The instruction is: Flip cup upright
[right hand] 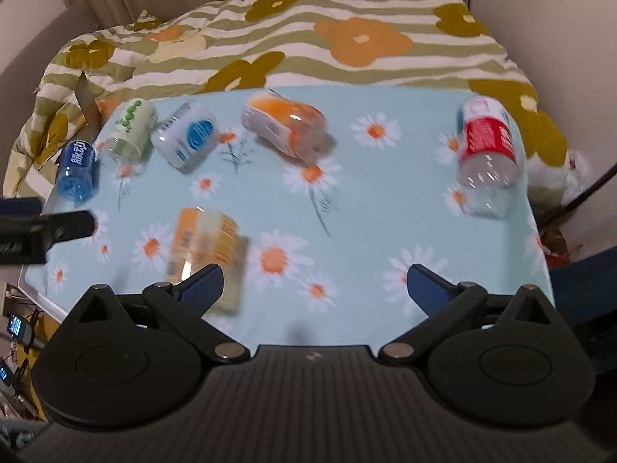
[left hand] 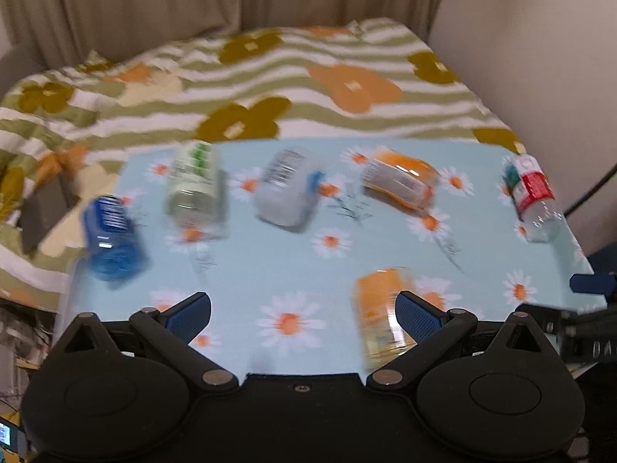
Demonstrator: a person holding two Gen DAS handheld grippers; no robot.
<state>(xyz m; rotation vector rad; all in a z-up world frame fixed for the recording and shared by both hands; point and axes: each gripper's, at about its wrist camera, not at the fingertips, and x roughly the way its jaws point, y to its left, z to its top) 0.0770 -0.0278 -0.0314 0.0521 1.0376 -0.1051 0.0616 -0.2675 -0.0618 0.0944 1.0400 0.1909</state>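
Six cups [right hand: 208, 249] lying down (both tongs [left hand: 302, 314] agape)

Yellow cup [left hand: 381, 316]: motion-blurred, label unreadable, partly hidden behind left claw [left hand: 304, 308] finger. Row beyond it: blurred, labels illegible.

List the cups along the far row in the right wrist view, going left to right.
blue cup → green-label cup → white cup with blue oval → orange cup → red-label cup. All five lie on the daisy cloth.
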